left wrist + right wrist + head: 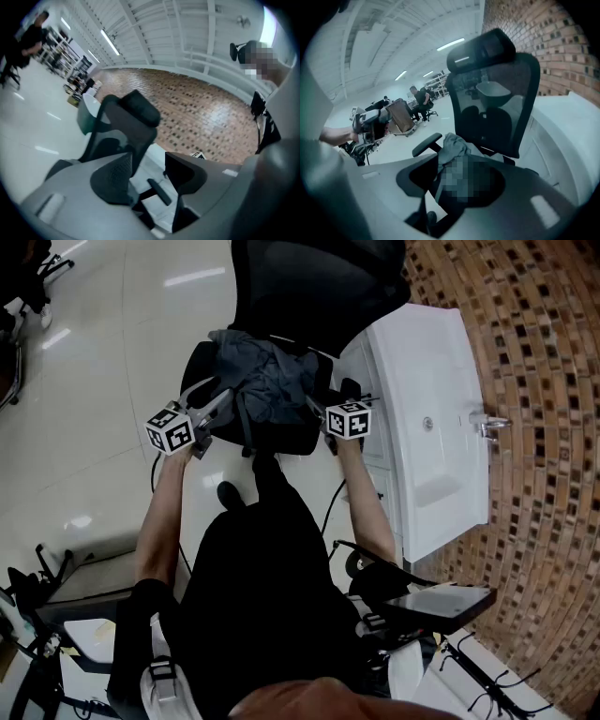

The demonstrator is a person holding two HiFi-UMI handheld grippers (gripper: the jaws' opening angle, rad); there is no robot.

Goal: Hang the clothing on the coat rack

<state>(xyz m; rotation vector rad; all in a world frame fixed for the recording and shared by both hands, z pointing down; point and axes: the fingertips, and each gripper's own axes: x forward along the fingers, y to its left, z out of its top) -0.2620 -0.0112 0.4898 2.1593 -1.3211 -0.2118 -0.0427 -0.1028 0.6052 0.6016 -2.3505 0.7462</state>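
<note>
A crumpled grey garment (267, 381) lies on the seat of a black office chair (309, 287). My left gripper (212, 412) is at the garment's left edge and my right gripper (316, 409) at its right edge, both low over the seat. In the left gripper view the left gripper (147, 185) stands open, with only the chair (126, 126) showing through the gap. In the right gripper view the right gripper (454, 187) is open too, and the garment (452, 147) lies just beyond its jaws in front of the mesh backrest (497, 103). No coat rack is in view.
A white washbasin (422, 409) with a tap (487, 423) stands close to the chair's right, against a brick wall (544, 352). Pale shiny floor (103, 352) spreads to the left. Other chairs and a seated person (419, 101) are far back in the room.
</note>
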